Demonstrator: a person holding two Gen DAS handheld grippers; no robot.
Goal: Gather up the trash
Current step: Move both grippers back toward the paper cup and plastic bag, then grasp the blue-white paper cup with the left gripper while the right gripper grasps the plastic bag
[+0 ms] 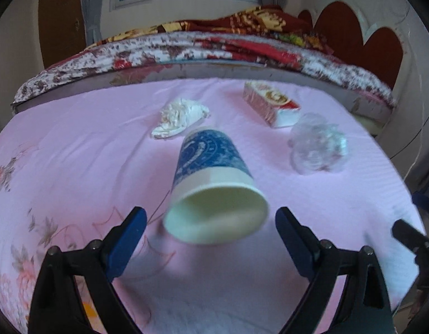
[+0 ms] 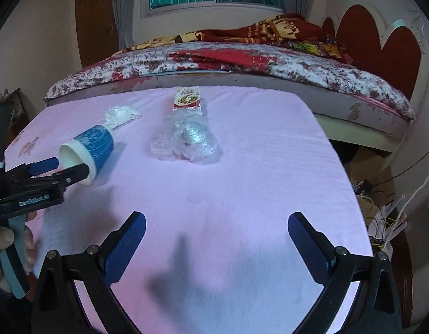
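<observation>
Left hand-held gripper (image 1: pixel 210 231) lining up on tipped paper cup (image 1: pixel 214 183), jaws gaping, empty; right hand-held gripper (image 2: pixel 217 236) hovering open; next needing squeeze on cup rim

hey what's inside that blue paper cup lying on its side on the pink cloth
The blue paper cup lies on the pink cloth, mouth toward the left gripper. What shows of its pale inside looks empty, but the far bottom is blurred and partly out of sight.

Cup (image 1: pixel 211 167) ahead of the jaws: blue print, cream rim
Cloth (image 1: pixel 75 153): pink, floral edge
Tissue (image 1: pixel 181 117): white
Packet (image 1: pixel 270 105): red, white
</observation>
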